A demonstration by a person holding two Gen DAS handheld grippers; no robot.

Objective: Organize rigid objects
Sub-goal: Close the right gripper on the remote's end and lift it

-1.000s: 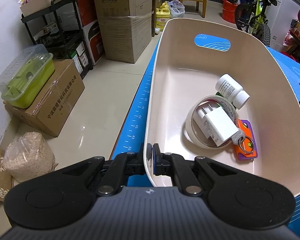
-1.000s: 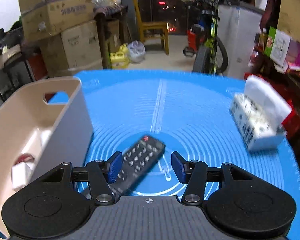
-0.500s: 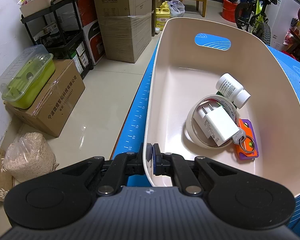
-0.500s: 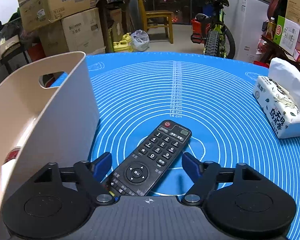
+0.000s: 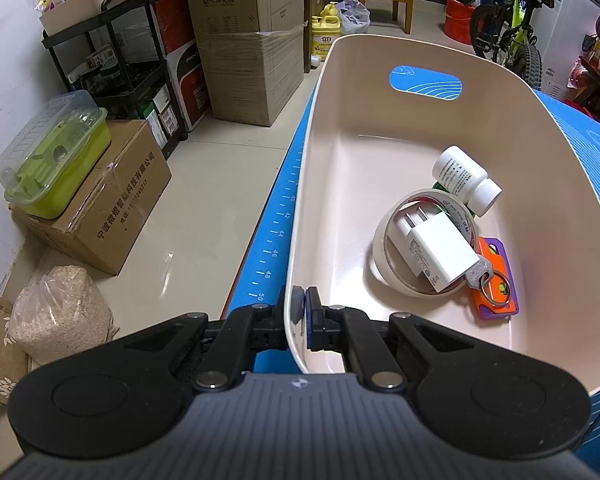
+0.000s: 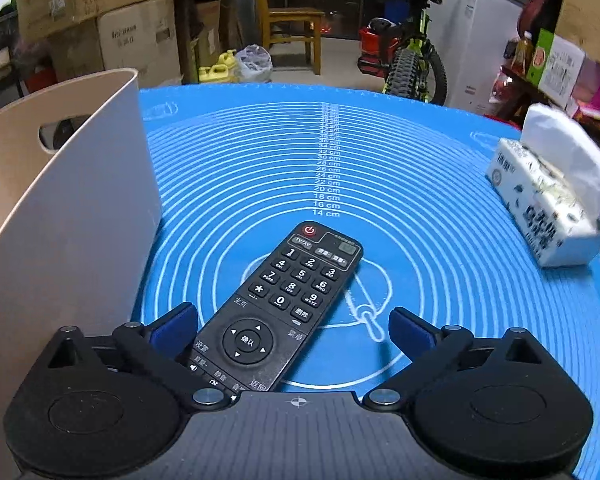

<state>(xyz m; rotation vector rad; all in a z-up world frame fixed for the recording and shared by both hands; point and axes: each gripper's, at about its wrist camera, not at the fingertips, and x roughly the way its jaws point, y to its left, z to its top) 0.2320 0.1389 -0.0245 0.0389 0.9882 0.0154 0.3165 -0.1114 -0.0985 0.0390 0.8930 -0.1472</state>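
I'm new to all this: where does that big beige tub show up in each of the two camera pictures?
Left wrist view: the beige tub fills the centre and right, seen from above, its near rim pinched by the left gripper.
Right wrist view: the tub stands at the left edge, only its outer wall and handle hole showing.
Shared landmark: the blue mat, also visible beside the tub.

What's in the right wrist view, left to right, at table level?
Beige bin → left fingertip pad of the right gripper → black remote lying between the open fingers → right fingertip pad → tissue pack, all on the blue mat.
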